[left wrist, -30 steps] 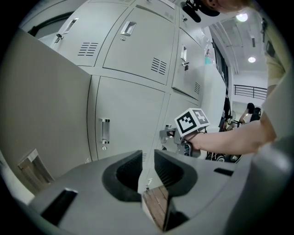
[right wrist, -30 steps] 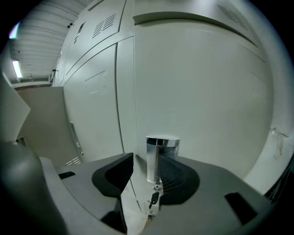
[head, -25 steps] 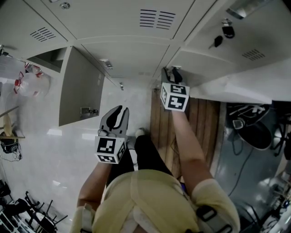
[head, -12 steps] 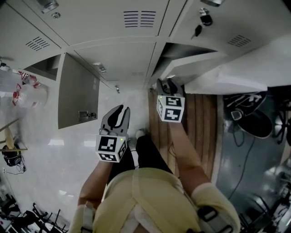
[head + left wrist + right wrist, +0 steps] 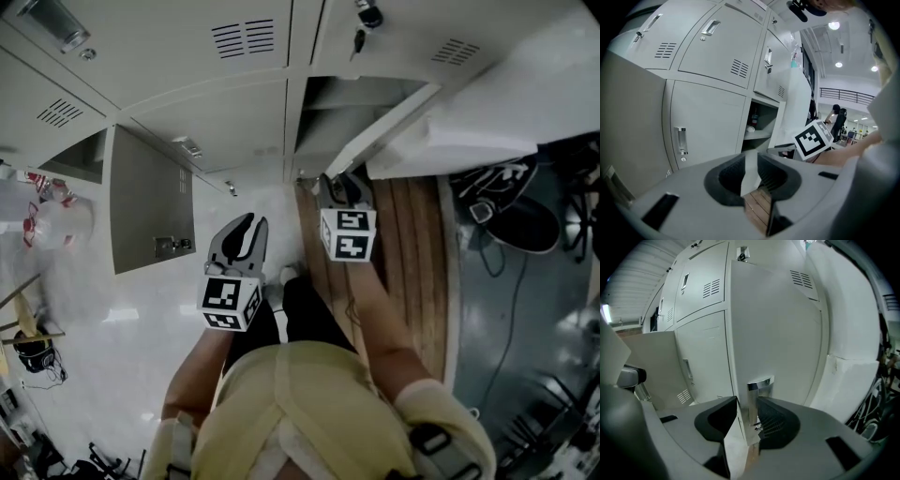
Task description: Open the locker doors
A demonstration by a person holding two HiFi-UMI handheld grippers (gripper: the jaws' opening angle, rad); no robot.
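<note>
Right gripper (image 5: 747, 406): my fingers (image 5: 777, 422) pinch the free edge of the pale grey metal locker door (image 5: 778, 333) of the lower right compartment. The grip is right at its chrome recessed handle (image 5: 758, 390), one finger on each face. In the head view this door stands partly swung out from its dark opening, above the strip of brown wooden planking (image 5: 412, 262). Left gripper (image 5: 246, 223): I hold it in front of my body over the glossy white floor (image 5: 112, 309), touching nothing. Its fingers (image 5: 726, 180) are slightly spread, a narrow gap between them and nothing in it. To its left the darker grey locker door (image 5: 150, 202) of the lower left compartment stands swung out. The lower middle door (image 5: 220, 112) between the two is shut, as are the vented upper doors (image 5: 187, 37). A dark key (image 5: 359, 39) hangs from the upper right one.
</note>
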